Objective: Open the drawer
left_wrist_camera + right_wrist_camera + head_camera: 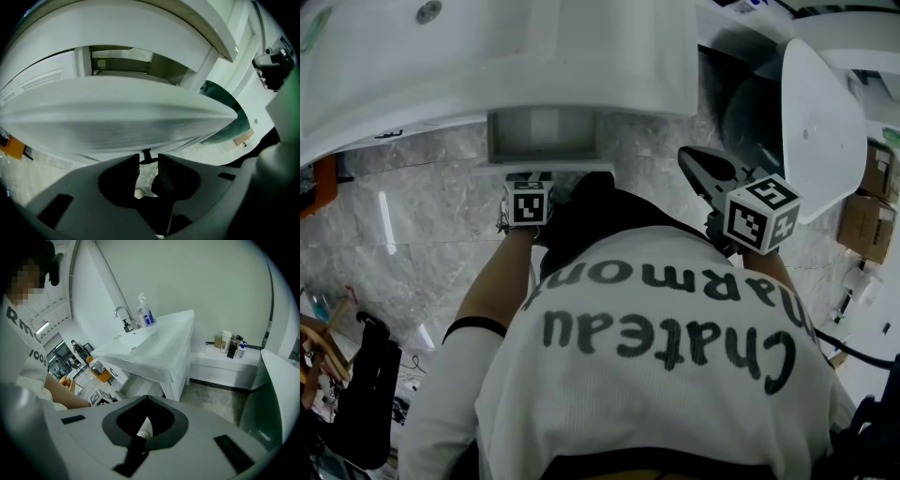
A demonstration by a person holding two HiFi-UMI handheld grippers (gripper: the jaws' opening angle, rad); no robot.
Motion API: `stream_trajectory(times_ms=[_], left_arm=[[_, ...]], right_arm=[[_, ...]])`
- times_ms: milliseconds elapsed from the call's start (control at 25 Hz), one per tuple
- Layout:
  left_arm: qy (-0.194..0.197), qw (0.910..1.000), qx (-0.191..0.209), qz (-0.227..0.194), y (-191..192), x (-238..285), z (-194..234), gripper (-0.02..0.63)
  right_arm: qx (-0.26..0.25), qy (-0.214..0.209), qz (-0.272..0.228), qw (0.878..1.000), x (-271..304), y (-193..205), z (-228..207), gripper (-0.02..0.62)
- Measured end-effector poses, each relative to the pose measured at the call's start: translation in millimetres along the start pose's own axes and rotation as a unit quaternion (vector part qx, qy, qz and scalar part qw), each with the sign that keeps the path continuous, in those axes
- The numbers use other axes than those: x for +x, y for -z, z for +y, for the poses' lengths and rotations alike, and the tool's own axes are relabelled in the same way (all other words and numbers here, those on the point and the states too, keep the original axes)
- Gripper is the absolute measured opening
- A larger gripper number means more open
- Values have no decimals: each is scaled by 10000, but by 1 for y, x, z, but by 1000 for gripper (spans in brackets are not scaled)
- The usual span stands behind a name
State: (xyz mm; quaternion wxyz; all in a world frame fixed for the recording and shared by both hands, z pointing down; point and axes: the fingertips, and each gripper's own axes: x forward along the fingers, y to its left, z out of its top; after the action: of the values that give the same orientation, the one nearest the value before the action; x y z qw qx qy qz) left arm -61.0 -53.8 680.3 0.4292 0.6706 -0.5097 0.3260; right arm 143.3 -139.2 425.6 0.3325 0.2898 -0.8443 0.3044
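Below the white sink vanity point(497, 56) a white drawer point(542, 141) stands pulled out toward me, its grey inside showing. My left gripper point(531, 176) is at the drawer front. In the left gripper view the drawer front point(117, 122) fills the middle, and the small dark handle point(146, 153) sits between the pads of the left gripper point(149, 161), which is shut on it. My right gripper point(686, 155) hangs off to the right over the floor, away from the drawer. Its jaws meet at the tip, shut with nothing in them point(146, 398).
The vanity carries a faucet point(123, 315) and bottles point(145, 312). A big white rounded fixture point(820, 122) stands right of the vanity, with cardboard boxes point(867, 202) beyond it. A low ledge with bottles point(232, 345) runs along the wall. The floor point(412, 225) is grey marble.
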Motion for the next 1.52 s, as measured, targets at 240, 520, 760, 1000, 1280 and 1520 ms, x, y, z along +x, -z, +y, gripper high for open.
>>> stream_trajectory(times_ms=[240, 520, 760, 1000, 1280, 1520], left_arm=[[26, 9999, -60, 109, 21, -5, -7, 126], [92, 9996, -157, 228, 44, -12, -14, 126], [143, 9995, -68, 261, 53, -14, -15, 126], [234, 9992, 52, 327, 54, -7, -14, 127], [246, 9984, 282, 415, 59, -12, -17, 133], [89, 9993, 46, 366, 51, -42, 5, 132]], right_arm=[[19, -3, 9, 10000, 1, 3, 0, 3], [-6, -31, 17, 10000, 0, 4, 5, 3], [-14, -25, 23, 10000, -1, 6, 10, 3], [-65, 48, 12, 10000, -3, 6, 11, 3], [23, 46, -20, 10000, -5, 9, 19, 3], [288, -107, -148, 9994, 2, 11, 39, 3]])
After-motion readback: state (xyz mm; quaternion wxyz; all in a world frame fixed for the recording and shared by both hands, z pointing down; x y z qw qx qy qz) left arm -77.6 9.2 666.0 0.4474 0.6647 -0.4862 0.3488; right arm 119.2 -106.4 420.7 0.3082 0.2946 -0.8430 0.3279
